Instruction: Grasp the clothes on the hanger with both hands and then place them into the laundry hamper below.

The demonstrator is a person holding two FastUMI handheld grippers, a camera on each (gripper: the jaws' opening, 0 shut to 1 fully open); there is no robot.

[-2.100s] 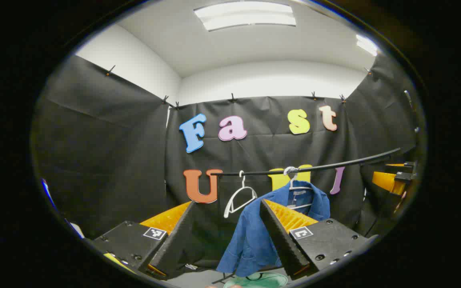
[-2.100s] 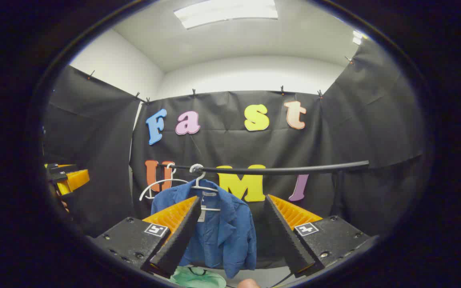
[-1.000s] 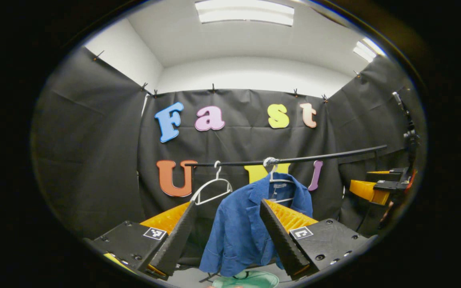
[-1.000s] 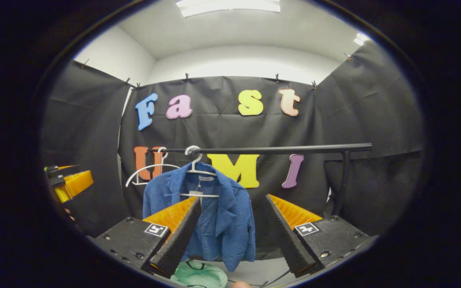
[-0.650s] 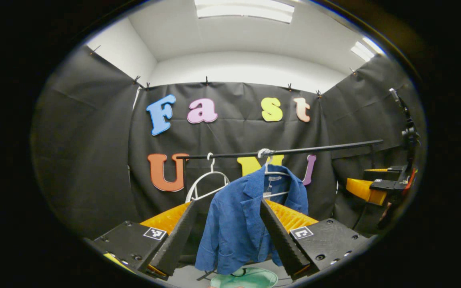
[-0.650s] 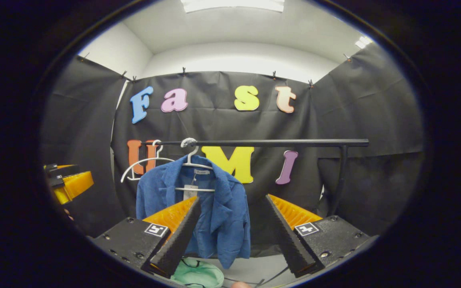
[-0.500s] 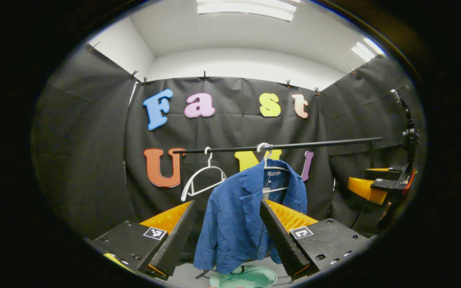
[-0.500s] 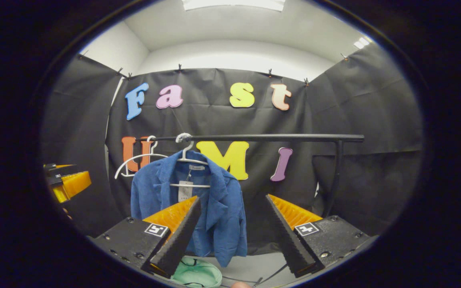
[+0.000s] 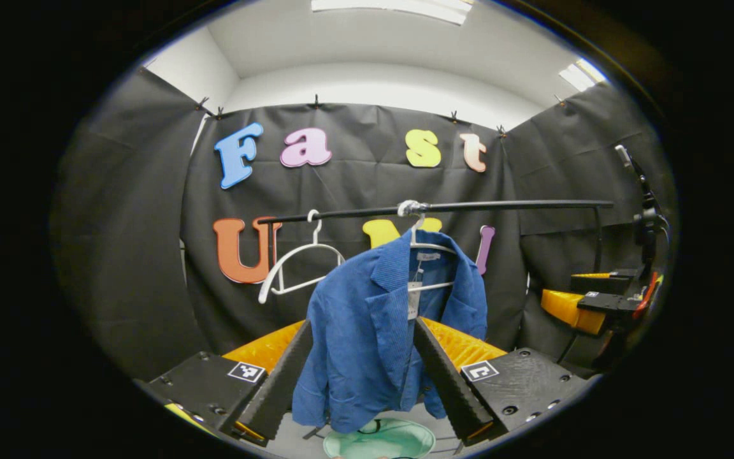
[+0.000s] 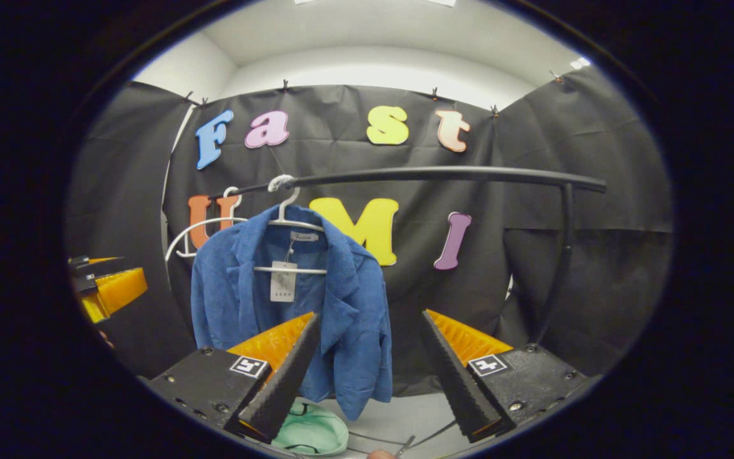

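So far nothing is grasped. Blue jacket hangs on its white hanger from the black rail, centre of the left gripper view, centre-left in the right gripper view. Left gripper fingers apart, jacket framed between them but farther off, not touched. Right gripper fingers apart, empty. Green hamper sits at bottom of frame, below the jacket. Remaining, by my judgement: close in, grip, lift off, lower into hamper.
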